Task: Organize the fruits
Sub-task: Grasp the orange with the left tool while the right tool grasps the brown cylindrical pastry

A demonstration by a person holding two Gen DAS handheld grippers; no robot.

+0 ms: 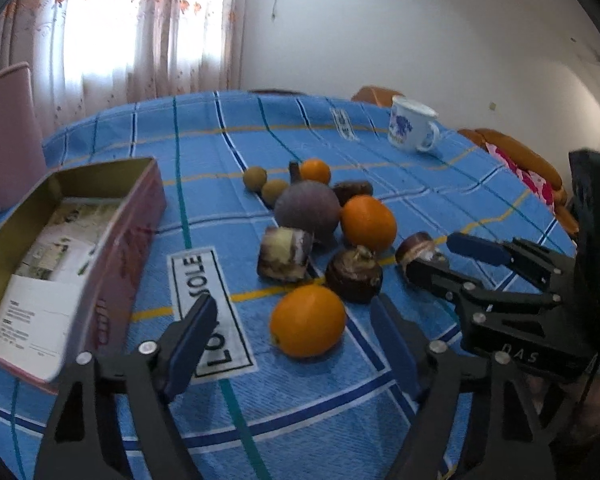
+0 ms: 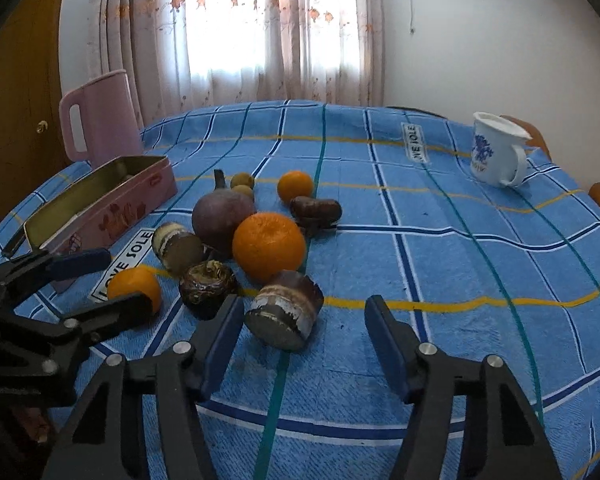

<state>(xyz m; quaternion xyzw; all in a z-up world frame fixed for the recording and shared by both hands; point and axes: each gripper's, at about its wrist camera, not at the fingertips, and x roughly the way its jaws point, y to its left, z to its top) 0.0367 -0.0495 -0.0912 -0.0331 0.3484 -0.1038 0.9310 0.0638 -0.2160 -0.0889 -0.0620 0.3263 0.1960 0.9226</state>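
A heap of fruit lies mid-table: three oranges, the nearest one (image 1: 307,320) (image 2: 134,286), a larger one (image 1: 368,222) (image 2: 269,246) and a small far one (image 1: 315,171) (image 2: 295,186); a purple round fruit (image 1: 307,210) (image 2: 222,212); several brown chestnut-like pieces (image 1: 354,274) (image 2: 285,312); two small tan fruits (image 1: 255,178). My left gripper (image 1: 294,340) is open, just before the nearest orange. My right gripper (image 2: 304,328) is open around a brown cut piece; it also shows in the left wrist view (image 1: 440,254). The open pink tin (image 1: 96,240) (image 2: 100,196) stands left.
A pink jug (image 2: 100,120) stands behind the tin. A white mug with blue print (image 1: 412,128) (image 2: 496,152) stands at the far right. The blue checked tablecloth (image 2: 440,248) covers the table. Chairs (image 1: 512,152) stand beyond the right edge.
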